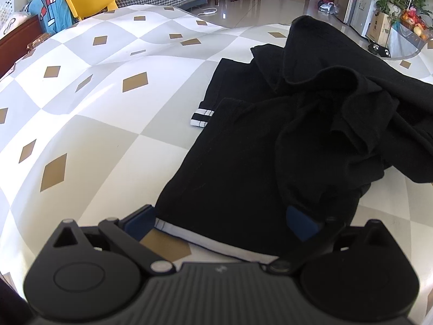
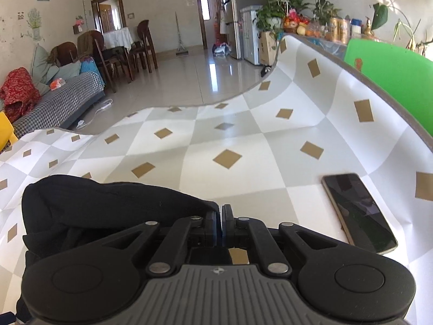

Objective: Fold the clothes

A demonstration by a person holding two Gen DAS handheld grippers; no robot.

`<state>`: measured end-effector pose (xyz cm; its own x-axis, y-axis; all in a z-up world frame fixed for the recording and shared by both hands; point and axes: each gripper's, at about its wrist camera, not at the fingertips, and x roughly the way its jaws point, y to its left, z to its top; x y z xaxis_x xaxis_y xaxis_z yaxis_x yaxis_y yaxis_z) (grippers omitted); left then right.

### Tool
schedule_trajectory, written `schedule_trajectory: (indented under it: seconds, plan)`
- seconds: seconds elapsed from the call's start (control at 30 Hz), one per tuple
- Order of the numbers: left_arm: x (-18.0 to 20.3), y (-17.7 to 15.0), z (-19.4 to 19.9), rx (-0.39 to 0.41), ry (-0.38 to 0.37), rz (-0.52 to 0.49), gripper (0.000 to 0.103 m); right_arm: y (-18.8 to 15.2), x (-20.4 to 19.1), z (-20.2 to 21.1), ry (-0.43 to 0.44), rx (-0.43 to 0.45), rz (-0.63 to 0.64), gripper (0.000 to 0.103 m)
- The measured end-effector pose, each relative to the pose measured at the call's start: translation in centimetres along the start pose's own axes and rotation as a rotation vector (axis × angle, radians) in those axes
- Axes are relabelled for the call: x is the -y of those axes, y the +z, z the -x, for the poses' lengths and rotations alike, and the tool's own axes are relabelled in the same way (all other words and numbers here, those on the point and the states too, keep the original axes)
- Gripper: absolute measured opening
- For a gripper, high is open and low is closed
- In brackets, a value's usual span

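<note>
One black garment (image 1: 243, 149), one phone (image 2: 358, 212), two tongs.

A black garment (image 1: 243, 149) is seen lying on the checked cloth, partly folded. Its left part is spread flat, with a straight edge and a white hem band at the near end; a black-and-white striped cuff shows at its left side. Its right part is bunched in rumpled folds. In the right wrist view, a raised black fold (image 2: 108, 205) is seen.
</note>
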<state>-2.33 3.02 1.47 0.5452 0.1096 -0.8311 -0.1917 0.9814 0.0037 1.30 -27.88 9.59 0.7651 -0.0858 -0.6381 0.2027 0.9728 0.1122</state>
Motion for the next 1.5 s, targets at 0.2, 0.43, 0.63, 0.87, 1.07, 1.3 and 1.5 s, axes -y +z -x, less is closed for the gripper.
schedule_trajectory:
  seconds: [0.2,0.43,0.63,0.87,1.07,1.3,1.5]
  plan:
    - [0.1,-0.1,-0.1,0.001,0.015,0.002,0.103,0.2,0.7,1.6,0.021,0.052,-0.006,0.03]
    - [0.3,0.1,-0.2,0.002,0.013,0.007,0.103,0.3,0.0,2.5,0.046,0.069,0.055,0.037]
    - [0.4,0.3,-0.4,0.006,0.012,0.016,0.103,-0.6,0.9,1.1,0.071,-0.07,0.076,0.04]
    - [0.8,0.8,-0.5,0.016,-0.007,0.037,0.103,-1.9,2.1,2.0,0.108,-0.096,0.088,0.041]
    - [1.5,1.1,-0.2,0.039,-0.024,0.033,0.103,-2.0,1.7,3.0,0.178,-0.046,0.082,0.041]
    - [2.6,0.8,-1.2,0.012,-0.043,0.001,0.103,-1.7,0.2,3.3,0.271,0.018,0.103,0.042]
    - [3.1,0.4,-1.7,0.012,-0.028,-0.035,0.103,-1.8,-2.2,2.7,0.387,0.021,0.153,0.042]
